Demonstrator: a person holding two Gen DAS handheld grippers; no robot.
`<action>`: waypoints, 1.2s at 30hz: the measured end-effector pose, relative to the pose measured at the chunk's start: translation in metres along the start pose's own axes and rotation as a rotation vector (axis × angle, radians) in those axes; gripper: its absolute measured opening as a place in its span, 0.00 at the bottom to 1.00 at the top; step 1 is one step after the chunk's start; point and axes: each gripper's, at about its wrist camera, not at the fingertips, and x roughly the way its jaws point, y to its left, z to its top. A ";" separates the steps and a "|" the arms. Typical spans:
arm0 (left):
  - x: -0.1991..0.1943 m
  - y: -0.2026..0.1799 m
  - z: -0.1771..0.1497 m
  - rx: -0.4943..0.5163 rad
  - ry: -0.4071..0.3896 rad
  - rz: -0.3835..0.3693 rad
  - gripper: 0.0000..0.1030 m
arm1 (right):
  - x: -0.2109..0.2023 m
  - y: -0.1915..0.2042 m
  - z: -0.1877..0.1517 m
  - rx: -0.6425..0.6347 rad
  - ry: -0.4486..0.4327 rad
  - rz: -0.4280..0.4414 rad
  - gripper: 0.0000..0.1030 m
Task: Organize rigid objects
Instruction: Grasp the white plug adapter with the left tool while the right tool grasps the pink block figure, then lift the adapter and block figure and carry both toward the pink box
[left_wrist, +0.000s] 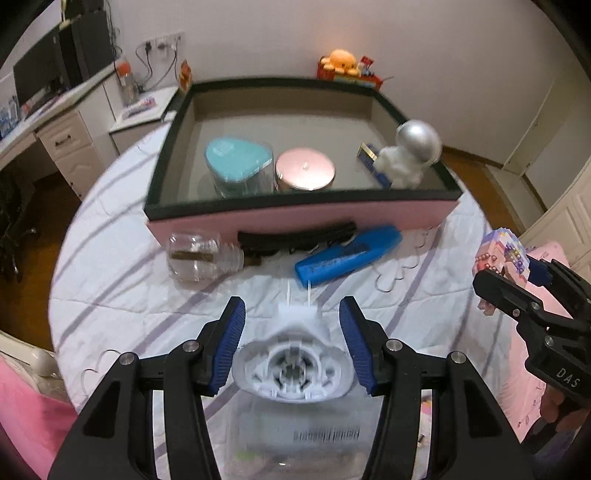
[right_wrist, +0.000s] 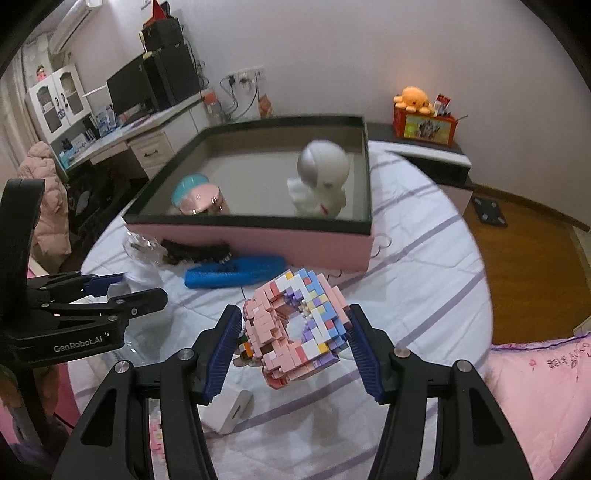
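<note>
Right gripper (right_wrist: 293, 345) clamps a pink block model (right_wrist: 295, 328) between its blue pads, fingers partly spread to the model's width, model lifted clear of the cloth. Left gripper (left_wrist: 291, 349) has a clear plastic dispenser with a white cap (left_wrist: 291, 363) between its fingers; pads sit close against the white cap on both sides, fingers about half spread, but whether they press on it I cannot tell. Beneath both, a round table (left_wrist: 122, 295) under a white cloth with purple stripes. On the cloth near the box front: a clear glass bottle (left_wrist: 199, 258) lying on its side at left, a black comb (left_wrist: 295, 236) against the box wall, a blue case (left_wrist: 347, 254) to the right. Farther back, a pink box with dark rim (left_wrist: 295, 218), open, shallow. Inside it: a teal-lidded clear container (left_wrist: 238, 166) touching a pink round tin (left_wrist: 304, 171) on its right, and a white astronaut figure (left_wrist: 412, 155) in the right near corner with a blue item just beside it. Room: white wall, a desk with a monitor (right_wrist: 131, 88) far left, wood floor at right, an orange plush octopus (right_wrist: 413, 98) on a red box on a low stand, far right.
</note>
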 end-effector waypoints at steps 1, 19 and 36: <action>-0.006 0.000 -0.001 0.002 -0.013 0.000 0.51 | -0.005 0.000 0.001 0.000 -0.011 -0.002 0.58; 0.013 0.000 -0.010 0.003 0.053 0.062 0.14 | -0.037 0.004 -0.017 0.015 -0.065 -0.019 0.58; -0.051 -0.014 -0.008 0.006 -0.165 0.072 1.00 | -0.026 -0.011 -0.017 0.050 -0.033 0.003 0.58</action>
